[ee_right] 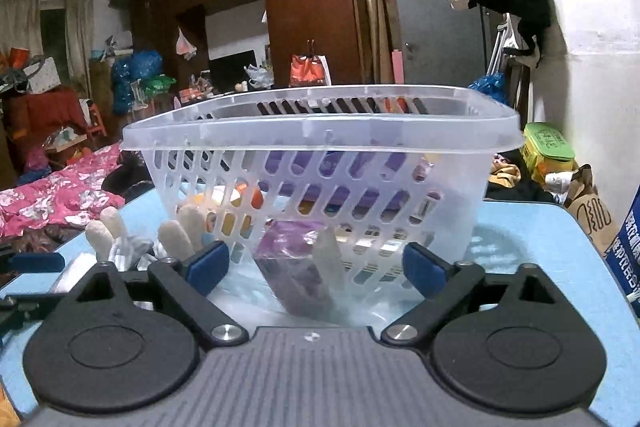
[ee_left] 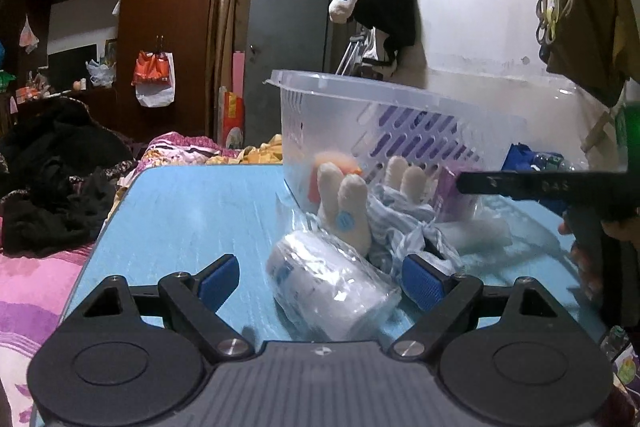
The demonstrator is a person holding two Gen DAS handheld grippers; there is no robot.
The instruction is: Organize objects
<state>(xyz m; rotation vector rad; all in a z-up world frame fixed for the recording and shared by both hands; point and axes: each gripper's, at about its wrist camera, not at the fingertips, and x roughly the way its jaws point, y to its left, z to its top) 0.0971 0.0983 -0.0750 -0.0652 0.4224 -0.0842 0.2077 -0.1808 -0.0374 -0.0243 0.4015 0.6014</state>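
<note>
Right gripper [ee_right: 316, 269] spread wide around purple packet [ee_right: 298, 267], before basket [ee_right: 320, 131]

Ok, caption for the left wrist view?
Open left gripper straddles a wrapped roll on the blue table, before the clear basket.

Clear slotted basket [ee_right: 320, 131], light blue table [ee_left: 192, 211], cream gloves [ee_left: 348, 203], purple packet [ee_right: 296, 267], blue-padded hand-held gripper [ee_left: 320, 279]

basket [ee_right: 320, 131] contents: blurred behind the slotted clear wall; only orange and purple shapes show, kind unreadable
purple packet [ee_right: 296, 267]: print too smeared to read, lower end hidden by the gripper body
wrapped roll [ee_left: 328, 287]: label blurred under crinkled plastic
white glove [ee_left: 348, 211]: wrist end buried under striped cloth [ee_left: 404, 223]
person's hand [ee_left: 588, 259]: mostly cut off at the right edge
</note>
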